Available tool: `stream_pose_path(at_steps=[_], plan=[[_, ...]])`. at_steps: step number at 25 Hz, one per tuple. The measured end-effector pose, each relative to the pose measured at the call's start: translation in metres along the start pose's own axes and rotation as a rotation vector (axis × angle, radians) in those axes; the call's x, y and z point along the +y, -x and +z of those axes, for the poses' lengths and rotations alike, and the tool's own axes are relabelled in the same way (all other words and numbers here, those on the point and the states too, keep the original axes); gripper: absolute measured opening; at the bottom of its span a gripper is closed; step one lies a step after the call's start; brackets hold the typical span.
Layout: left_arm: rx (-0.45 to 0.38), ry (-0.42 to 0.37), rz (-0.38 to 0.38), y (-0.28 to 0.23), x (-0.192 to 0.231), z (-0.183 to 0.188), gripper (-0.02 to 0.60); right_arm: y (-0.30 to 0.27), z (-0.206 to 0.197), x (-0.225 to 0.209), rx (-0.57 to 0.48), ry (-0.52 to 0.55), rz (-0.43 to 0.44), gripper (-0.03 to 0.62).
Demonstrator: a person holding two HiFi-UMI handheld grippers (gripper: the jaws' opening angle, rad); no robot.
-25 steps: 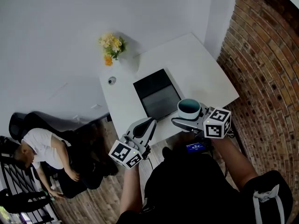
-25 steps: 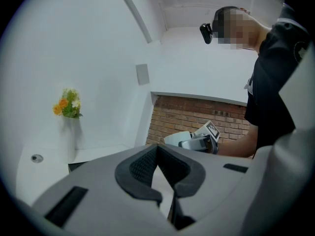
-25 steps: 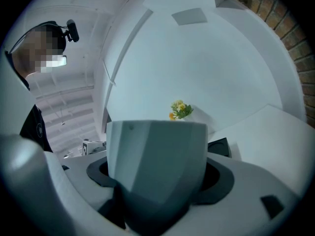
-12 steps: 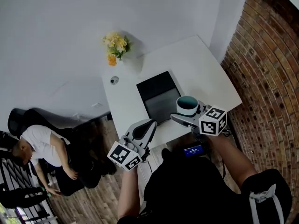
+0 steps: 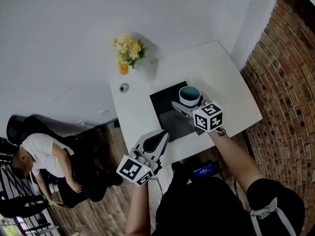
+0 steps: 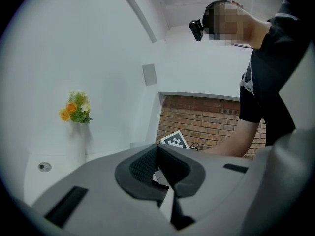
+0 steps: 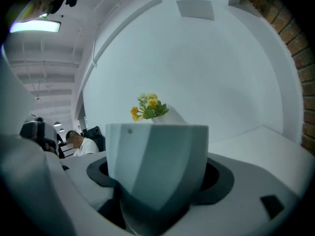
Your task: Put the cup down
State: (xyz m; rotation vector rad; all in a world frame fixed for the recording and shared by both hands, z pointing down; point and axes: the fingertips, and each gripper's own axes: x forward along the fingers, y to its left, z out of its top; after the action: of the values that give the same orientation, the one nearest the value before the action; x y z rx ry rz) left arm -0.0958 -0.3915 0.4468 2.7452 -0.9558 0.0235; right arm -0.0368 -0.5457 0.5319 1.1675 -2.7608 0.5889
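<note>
A white cup (image 5: 189,96) with a teal inside is held upright in my right gripper (image 5: 183,104), whose jaws are shut on it. It hangs over the dark laptop (image 5: 173,109) on the white table (image 5: 216,77). In the right gripper view the cup (image 7: 156,163) fills the middle between the jaws. My left gripper (image 5: 155,140) hovers at the table's near edge, to the left of the laptop, shut with nothing in it; its pads (image 6: 147,165) meet in the left gripper view.
A vase of yellow and orange flowers (image 5: 129,50) stands at the table's far left corner, with a small round object (image 5: 124,88) next to it. A brick wall (image 5: 285,82) runs along the right. A person (image 5: 42,156) sits at the lower left.
My right gripper has carried the cup forward and left, from the table's near edge to over the laptop. The left gripper has stayed about where it was.
</note>
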Motion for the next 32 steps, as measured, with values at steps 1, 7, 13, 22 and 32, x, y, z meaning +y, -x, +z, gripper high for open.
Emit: stream_pose_path(at_steps=[1, 7, 13, 22, 32], plan=[[0.001, 0.001, 0.002, -0.002, 0.004, 0.0, 0.008, -0.009, 0.0, -0.006, -0.002, 0.001, -0.015, 0.407], [-0.001, 0.015, 0.01, -0.009, 0.017, 0.002, 0.008, -0.056, 0.002, -0.039, -0.022, 0.025, -0.12, 0.407], [0.007, 0.024, 0.027, 0.0, 0.024, 0.002, 0.008, -0.085, 0.007, -0.054, -0.04, 0.087, -0.158, 0.407], [-0.009, 0.049, 0.053, 0.002, 0.035, -0.001, 0.008, -0.087, -0.005, -0.042, -0.02, 0.246, -0.167, 0.407], [-0.011, 0.04, 0.023, -0.009, 0.021, 0.002, 0.008, -0.076, -0.035, -0.043, 0.102, 0.302, -0.181, 0.391]])
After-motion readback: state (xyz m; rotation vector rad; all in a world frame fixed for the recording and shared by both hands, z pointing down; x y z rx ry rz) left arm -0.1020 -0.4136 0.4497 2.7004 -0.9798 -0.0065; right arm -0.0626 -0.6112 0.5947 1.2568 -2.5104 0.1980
